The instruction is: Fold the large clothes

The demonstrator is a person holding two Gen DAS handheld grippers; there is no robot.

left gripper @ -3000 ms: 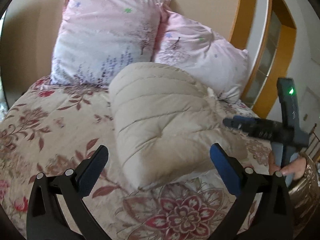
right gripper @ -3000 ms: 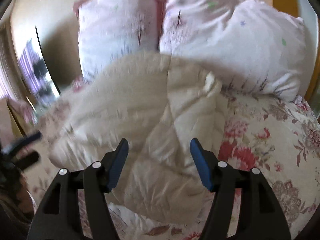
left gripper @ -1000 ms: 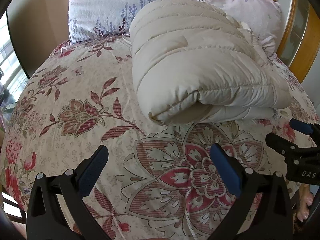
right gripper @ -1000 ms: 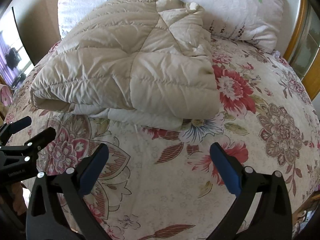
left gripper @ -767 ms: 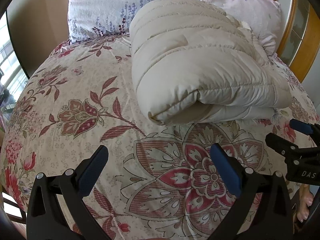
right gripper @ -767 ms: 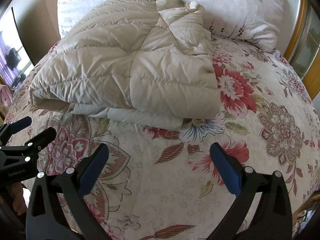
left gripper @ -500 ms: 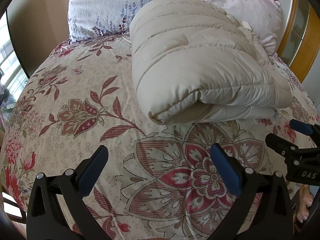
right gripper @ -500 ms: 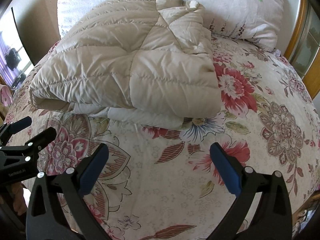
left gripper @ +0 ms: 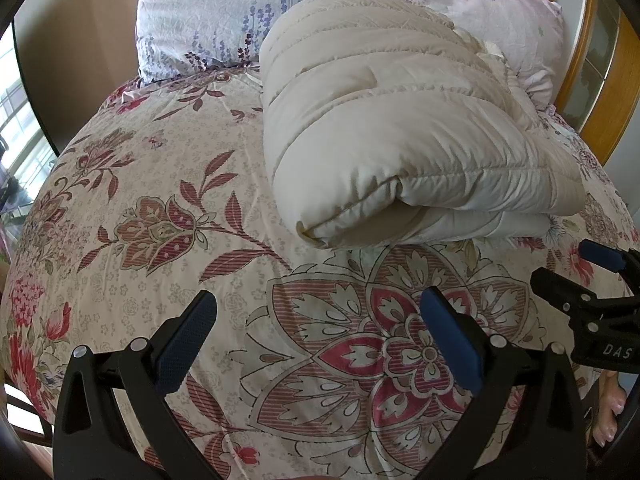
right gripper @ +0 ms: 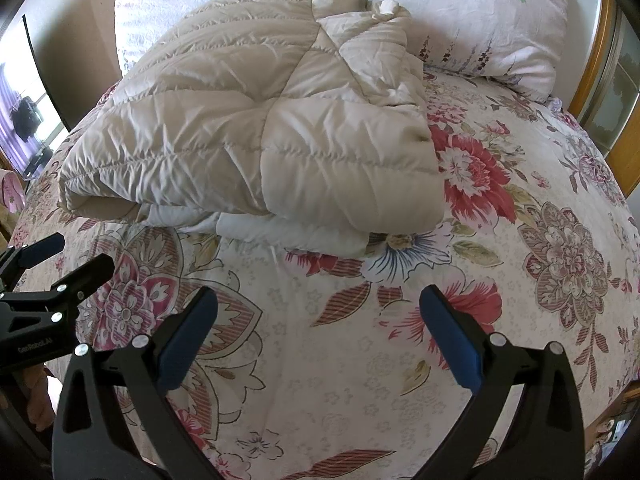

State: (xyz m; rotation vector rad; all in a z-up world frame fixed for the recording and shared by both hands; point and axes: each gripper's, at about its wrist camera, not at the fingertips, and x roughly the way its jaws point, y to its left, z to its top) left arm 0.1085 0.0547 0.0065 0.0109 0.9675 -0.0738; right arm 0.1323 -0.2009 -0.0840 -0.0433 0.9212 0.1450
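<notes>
**Folded quilted garment on the bed, both grippers wide open and empty**

At the far left of the left wrist view there is a window (left gripper: 16,128) beside a beige wall. Next comes the flowered bedspread (left gripper: 160,216), which covers the whole bed. The left gripper (left gripper: 318,332) hangs above it near the front edge of the bed; its two blue-padded fingers (left gripper: 188,336) are spread far apart and nothing is between them.

More to the right lies the cream padded garment (left gripper: 384,136), folded into a thick bundle. It rests on the bedspread in the middle of the bed, and its far end touches the two pink pillows (left gripper: 208,12) at the headboard. A whiter inner layer shows under the fold on the near side.

At the right edge the right gripper (left gripper: 568,266) comes into the picture from the side, well apart from the garment. In the right wrist view the right gripper (right gripper: 318,330) is also fully spread with nothing held, above bare bedspread (right gripper: 320,360) in front of the garment (right gripper: 256,120). A wooden frame (right gripper: 592,56) stands behind the bed at the right.
</notes>
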